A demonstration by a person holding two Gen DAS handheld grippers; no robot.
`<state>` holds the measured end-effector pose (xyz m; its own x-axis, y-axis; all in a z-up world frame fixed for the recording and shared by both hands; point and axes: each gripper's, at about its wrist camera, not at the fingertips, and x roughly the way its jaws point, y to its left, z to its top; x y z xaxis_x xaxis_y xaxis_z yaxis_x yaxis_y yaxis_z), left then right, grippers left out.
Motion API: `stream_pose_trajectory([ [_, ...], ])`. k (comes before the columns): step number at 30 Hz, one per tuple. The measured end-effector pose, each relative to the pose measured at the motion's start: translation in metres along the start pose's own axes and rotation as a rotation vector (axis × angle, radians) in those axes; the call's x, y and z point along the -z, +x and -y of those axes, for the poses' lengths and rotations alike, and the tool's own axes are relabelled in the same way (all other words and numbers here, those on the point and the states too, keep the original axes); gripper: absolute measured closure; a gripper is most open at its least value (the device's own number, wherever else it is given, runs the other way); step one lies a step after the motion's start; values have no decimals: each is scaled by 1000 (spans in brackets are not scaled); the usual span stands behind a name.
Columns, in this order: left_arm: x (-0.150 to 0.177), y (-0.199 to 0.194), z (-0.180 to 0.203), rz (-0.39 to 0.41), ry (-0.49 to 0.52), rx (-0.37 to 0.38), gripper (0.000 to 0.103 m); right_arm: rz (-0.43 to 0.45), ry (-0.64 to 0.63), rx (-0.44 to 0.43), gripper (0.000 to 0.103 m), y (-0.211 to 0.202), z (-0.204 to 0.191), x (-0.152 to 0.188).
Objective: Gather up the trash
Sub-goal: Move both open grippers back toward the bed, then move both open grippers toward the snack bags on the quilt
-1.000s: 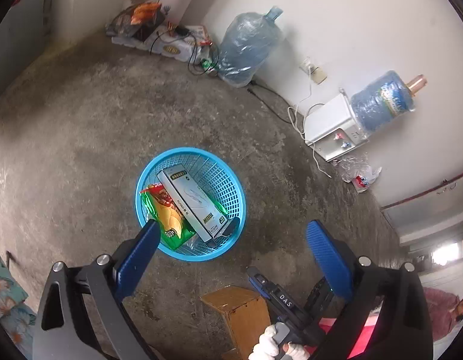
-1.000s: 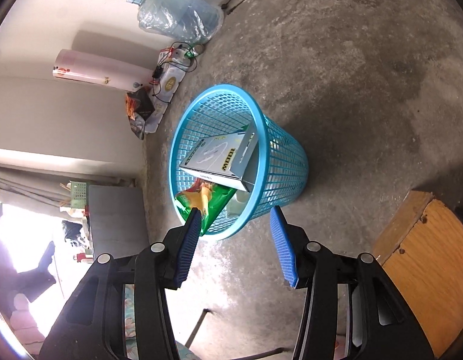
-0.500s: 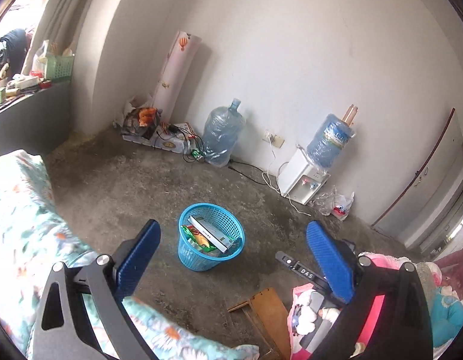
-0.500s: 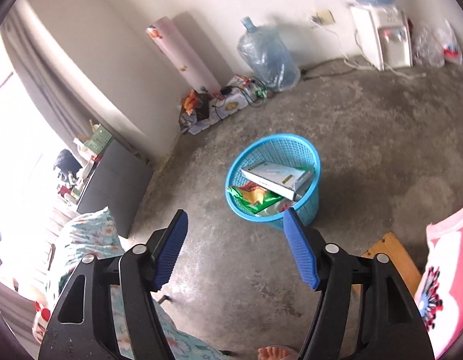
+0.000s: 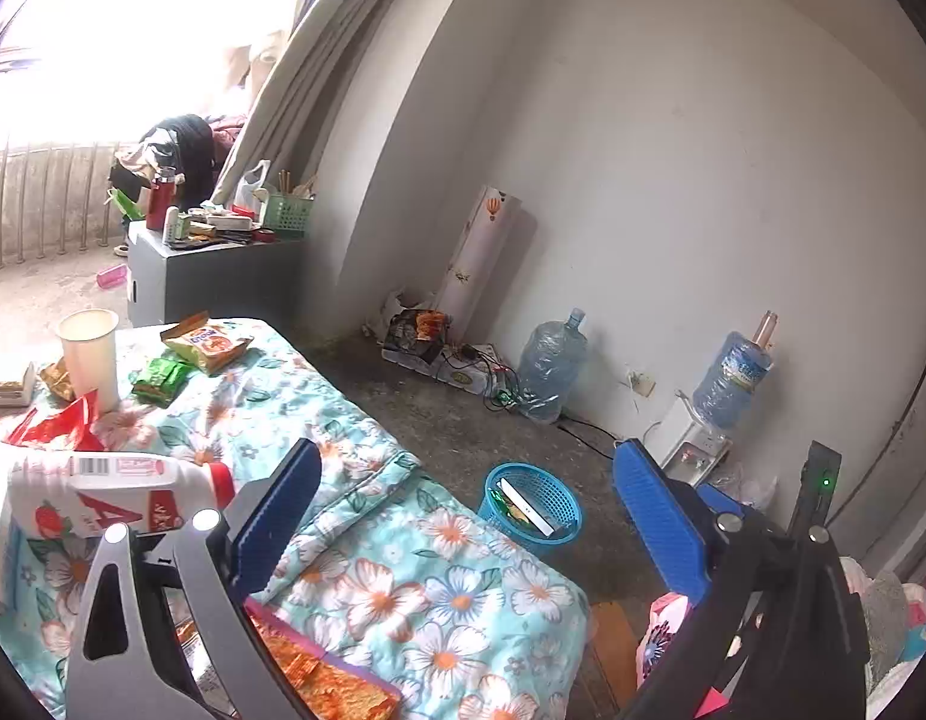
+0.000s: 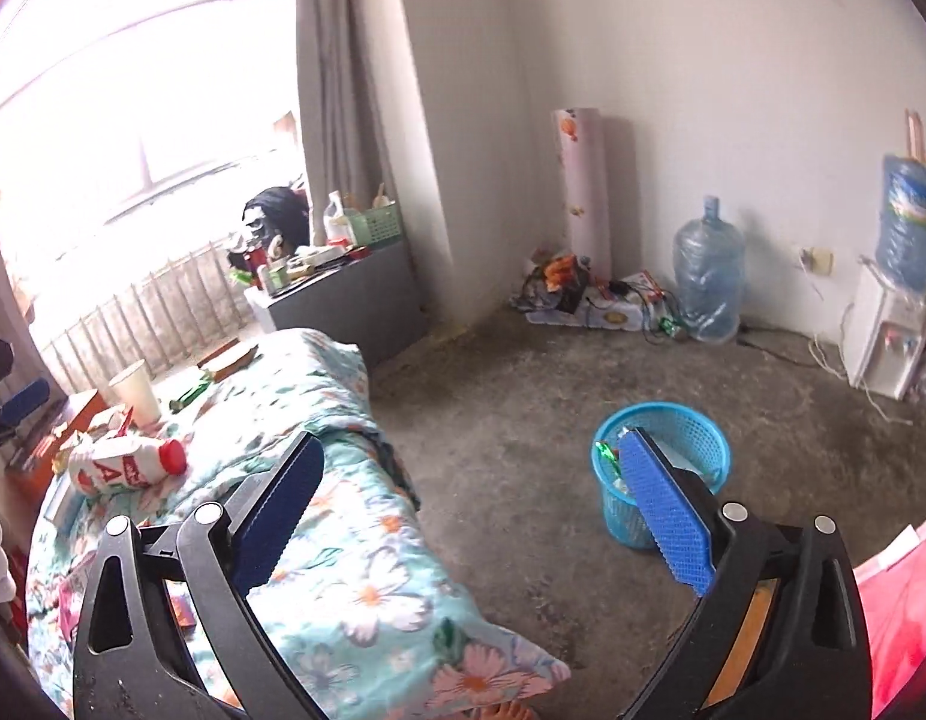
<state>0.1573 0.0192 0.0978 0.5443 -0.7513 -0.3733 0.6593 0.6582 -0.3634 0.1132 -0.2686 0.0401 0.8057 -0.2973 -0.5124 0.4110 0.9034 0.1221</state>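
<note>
A blue mesh trash basket [image 5: 534, 509] stands on the concrete floor holding a white box and snack wrappers; it also shows in the right wrist view [image 6: 697, 438]. Trash lies on the flowered bed cover [image 5: 463, 588]: a white milk bottle with a red cap [image 5: 109, 495] [image 6: 124, 465], a paper cup [image 5: 90, 354] [image 6: 136, 390], a red wrapper [image 5: 55, 426], a green packet [image 5: 160, 381], an orange snack bag [image 5: 206, 343] and an orange packet [image 5: 319, 678]. My left gripper [image 5: 463, 516] is open and empty above the bed. My right gripper [image 6: 469, 504] is open and empty.
A grey cabinet [image 5: 211, 282] with clutter stands by the window. A rolled mat [image 5: 478, 258], a large water bottle [image 5: 550, 366], a power strip with cables [image 5: 457, 369] and a water dispenser [image 5: 718, 420] line the wall. A wooden stool [image 5: 607, 636] sits beside the bed.
Both grippers have risen and pulled back from above the basket, swinging left; the bed with its trash has come into view. Both stay open and empty.
</note>
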Motion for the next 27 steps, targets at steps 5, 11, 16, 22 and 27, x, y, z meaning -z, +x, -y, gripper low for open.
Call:
stream_pose_trajectory([
  [5,25,-41,-31,7,-62,-98,6,-132,-36,-186,8,9,-67,27],
  [11,56,-76,-71,-9,-173,-235,6,-300,-116,-276,8,13,-148,72],
  [16,70,-94,-88,-6,-199,-376,6,-309,-177,-299,8,3,-175,79],
  [22,74,-99,-92,-3,-200,-428,6,-297,-177,-283,8,-4,-177,81],
  [27,74,-97,-85,-2,-169,-440,6,-287,-167,-270,8,-5,-174,78],
])
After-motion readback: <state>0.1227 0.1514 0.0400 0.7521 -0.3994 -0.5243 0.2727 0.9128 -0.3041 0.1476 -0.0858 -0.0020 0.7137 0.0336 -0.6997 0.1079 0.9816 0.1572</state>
